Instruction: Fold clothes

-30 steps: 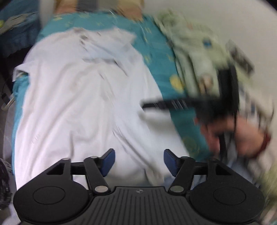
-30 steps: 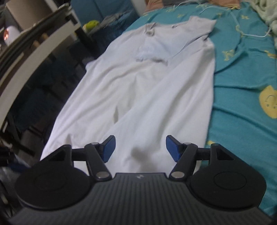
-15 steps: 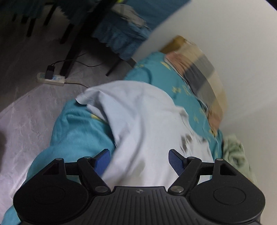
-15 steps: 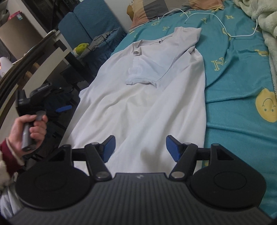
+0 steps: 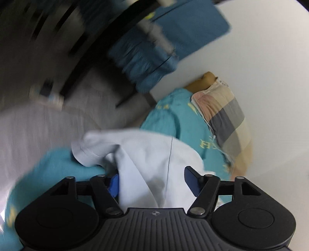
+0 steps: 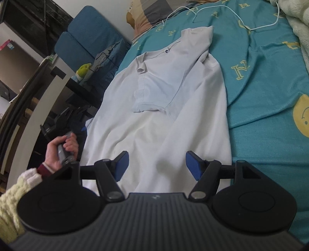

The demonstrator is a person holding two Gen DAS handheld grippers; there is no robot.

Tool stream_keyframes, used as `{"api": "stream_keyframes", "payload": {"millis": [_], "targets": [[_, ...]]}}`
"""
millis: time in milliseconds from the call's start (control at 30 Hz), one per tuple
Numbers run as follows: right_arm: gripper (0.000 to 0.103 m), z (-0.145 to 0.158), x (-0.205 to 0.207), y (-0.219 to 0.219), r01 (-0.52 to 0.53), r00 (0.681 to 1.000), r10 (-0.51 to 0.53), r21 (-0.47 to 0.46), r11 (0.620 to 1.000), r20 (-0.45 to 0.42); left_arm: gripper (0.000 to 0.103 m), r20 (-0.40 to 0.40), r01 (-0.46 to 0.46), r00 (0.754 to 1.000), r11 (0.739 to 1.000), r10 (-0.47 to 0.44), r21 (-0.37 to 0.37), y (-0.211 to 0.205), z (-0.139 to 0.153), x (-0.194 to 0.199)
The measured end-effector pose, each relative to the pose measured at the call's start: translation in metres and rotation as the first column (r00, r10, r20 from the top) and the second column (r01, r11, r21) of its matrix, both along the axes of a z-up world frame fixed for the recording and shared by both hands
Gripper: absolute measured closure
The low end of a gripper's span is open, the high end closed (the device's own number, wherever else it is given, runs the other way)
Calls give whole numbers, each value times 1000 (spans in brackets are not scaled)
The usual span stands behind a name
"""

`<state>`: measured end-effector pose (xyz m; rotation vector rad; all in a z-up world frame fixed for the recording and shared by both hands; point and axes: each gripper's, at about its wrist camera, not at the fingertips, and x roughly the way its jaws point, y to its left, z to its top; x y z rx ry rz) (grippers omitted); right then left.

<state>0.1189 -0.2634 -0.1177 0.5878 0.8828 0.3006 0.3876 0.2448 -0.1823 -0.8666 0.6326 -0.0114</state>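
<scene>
A white polo shirt (image 6: 170, 100) lies flat along the teal bedsheet (image 6: 260, 77), collar toward the pillow, with one sleeve (image 6: 152, 96) folded across its chest. My right gripper (image 6: 156, 166) hovers open over the shirt's lower part, nothing between its fingers. In the left wrist view the shirt's other sleeve (image 5: 90, 148) hangs at the bed's left edge. My left gripper (image 5: 152, 181) is open around that sleeve's cloth, which drapes over the left pad (image 5: 114, 183). A hand (image 6: 63, 142) holds the left gripper's handle at the bed's side.
A checked pillow (image 5: 222, 112) lies at the head of the bed by the white wall. A blue chair (image 6: 90, 40) and a dark desk (image 6: 77, 86) stand left of the bed. A white cable (image 6: 231, 11) and a cream blanket (image 6: 297, 25) lie at the far right.
My left gripper swung from over the shirt to the bed's left edge and closed in on the loose sleeve. The right gripper tilted up, still open.
</scene>
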Motion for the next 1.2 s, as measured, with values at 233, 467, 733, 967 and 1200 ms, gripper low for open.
{"api": "stream_keyframes", "payload": {"millis": [233,467,733,967,1200], "targets": [[35,8,-3,-3,25,999,-25,-3,1000,27,95,79,84,989,906,-128,415,-65,69,16],[35,18,-14,-27,137,990,-133,-85,987,55,96,141,255,885,716,-443,650,-217,118,-16],[35,24,-26,-56,238,969,-230,-91,967,92,95,54,402,744,510,-667,761,-372,107,-44],[35,30,-25,-62,244,960,-230,-67,968,161,53,-52,491,744,493,-666,718,-391,64,-52],[35,36,-25,-68,247,946,-231,-43,968,228,32,-46,507,765,556,-642,659,-332,94,-116]]}}
